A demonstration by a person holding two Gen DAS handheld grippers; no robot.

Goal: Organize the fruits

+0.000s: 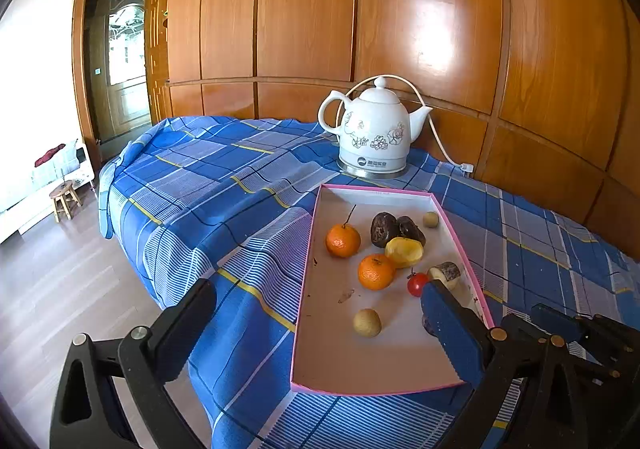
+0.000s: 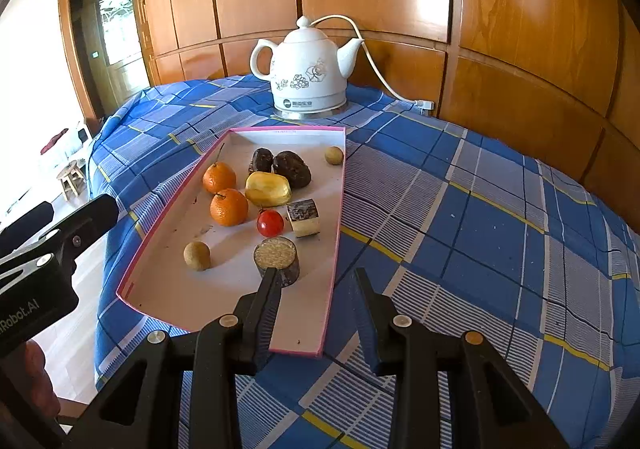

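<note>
Fruit is sitting mid-frame in the pink-rimmed tray (image 2: 340,185): we are counting two tangerines (image 2: 229,207), two longans (image 2: 197,256), two dates (image 2: 292,168), one cherry tomato (image 2: 270,223). Left hand-held gripper (image 1: 316,329) is gaping wide, right hand-held gripper (image 2: 318,289) narrowly, both empty.

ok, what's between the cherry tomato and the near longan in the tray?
Nothing: bare tray floor between the cherry tomato and the longan, clearest in the right wrist view.

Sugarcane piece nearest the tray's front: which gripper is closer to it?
Right. The right gripper has a fingertip just before the sugarcane piece; the left gripper hangs beyond the left edge of the tray, apparently farther away.
</note>
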